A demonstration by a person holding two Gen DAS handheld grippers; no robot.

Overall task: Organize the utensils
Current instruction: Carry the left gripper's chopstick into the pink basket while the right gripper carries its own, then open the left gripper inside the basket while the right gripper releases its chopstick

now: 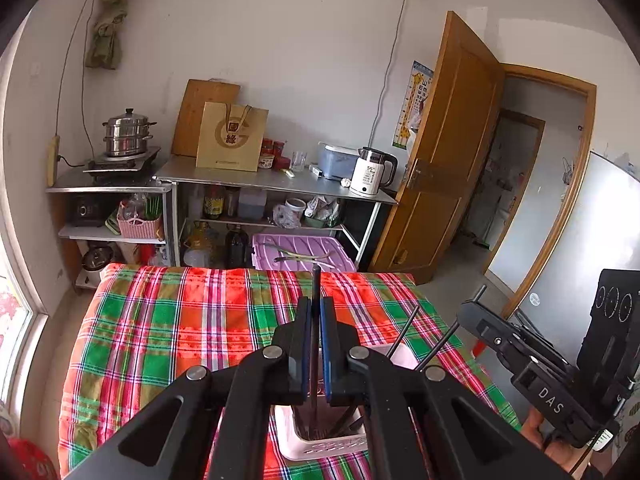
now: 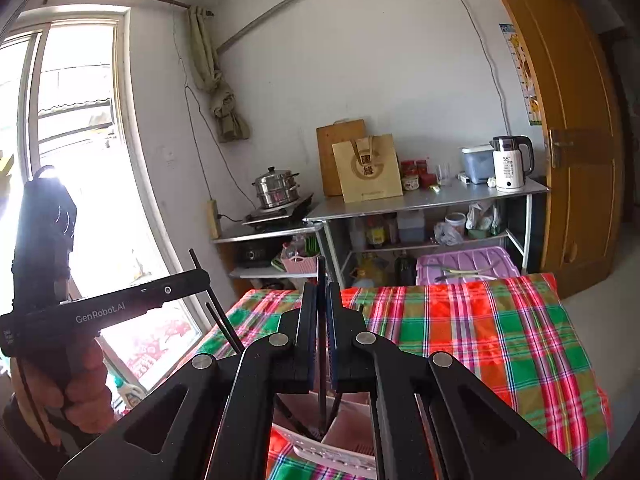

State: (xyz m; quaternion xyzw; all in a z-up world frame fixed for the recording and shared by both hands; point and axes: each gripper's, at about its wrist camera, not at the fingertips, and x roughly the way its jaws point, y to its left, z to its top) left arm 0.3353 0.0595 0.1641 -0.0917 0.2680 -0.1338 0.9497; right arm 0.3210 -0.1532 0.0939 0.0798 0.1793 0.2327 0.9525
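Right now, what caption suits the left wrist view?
Left gripper shut on a dark chopstick above the white perforated plastic utensil holder.

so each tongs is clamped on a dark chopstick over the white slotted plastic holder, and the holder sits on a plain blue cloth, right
Not quite: the cloth is a red, green and pink plaid tablecloth, not plain blue, as the left wrist view shows. The rest holds: the left tongs and right tongs each clamp a dark chopstick above the white slotted plastic holder.
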